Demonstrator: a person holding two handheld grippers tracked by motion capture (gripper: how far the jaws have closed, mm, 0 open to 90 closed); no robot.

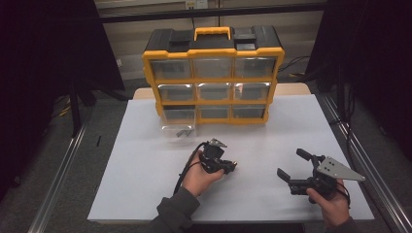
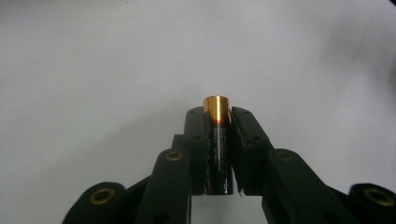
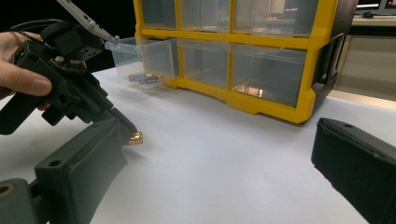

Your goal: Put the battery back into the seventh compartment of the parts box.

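My left gripper (image 1: pixel 231 166) hovers low over the middle of the white table, shut on a black battery with a copper end (image 2: pixel 217 140). Its jaws clamp the battery's sides and the copper tip (image 3: pixel 136 138) pokes out just above the tabletop. My right gripper (image 1: pixel 290 163) is held near the front right with its jaws wide apart and nothing between them (image 3: pixel 219 163). It faces the left gripper (image 3: pixel 70 88). A yellow and black drawer cabinet (image 1: pixel 212 73) stands at the back. Its bottom-left clear drawer (image 1: pixel 167 127) is pulled out, with a few batteries (image 1: pixel 183 132) inside.
The other clear drawers of the cabinet (image 3: pixel 233 39) are pushed in. The pulled-out drawer (image 3: pixel 161 53) juts forward over the white tabletop (image 1: pixel 145 165), with its batteries (image 3: pixel 147 78) on the bottom. Metal rails run along both sides of the table.
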